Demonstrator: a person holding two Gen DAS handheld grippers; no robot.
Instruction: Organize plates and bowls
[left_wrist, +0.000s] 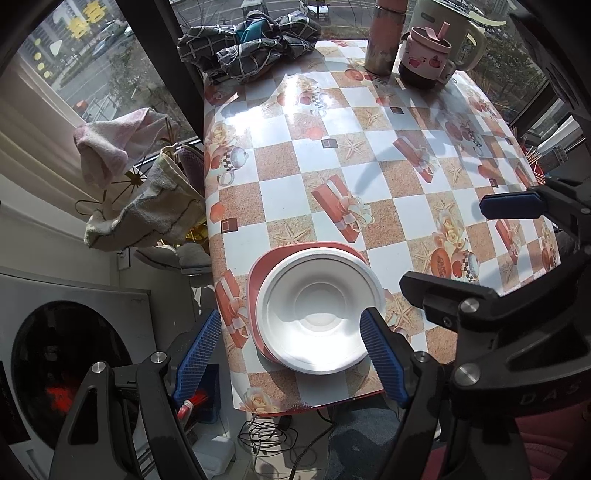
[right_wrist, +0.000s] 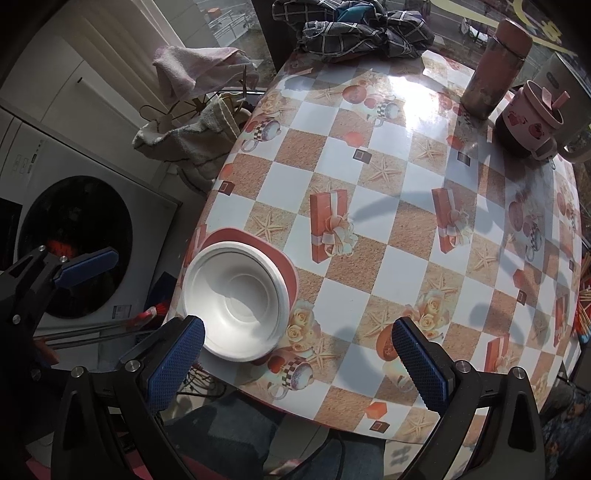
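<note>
Table (left_wrist: 369, 155), near-left corner: pink plate (left_wrist: 258, 273) carrying white bowl (left_wrist: 319, 310), nested. Left gripper (left_wrist: 291, 354) and right gripper (right_wrist: 295, 354), both wide and empty, hover above; any further lift should grip the rim squarely.

A white round foam bowl (left_wrist: 319, 314) sits upright, empty, on a reddish-pink square plastic plate (left_wrist: 255, 273) near the worktop's (left_wrist: 388, 221) edge.
</note>
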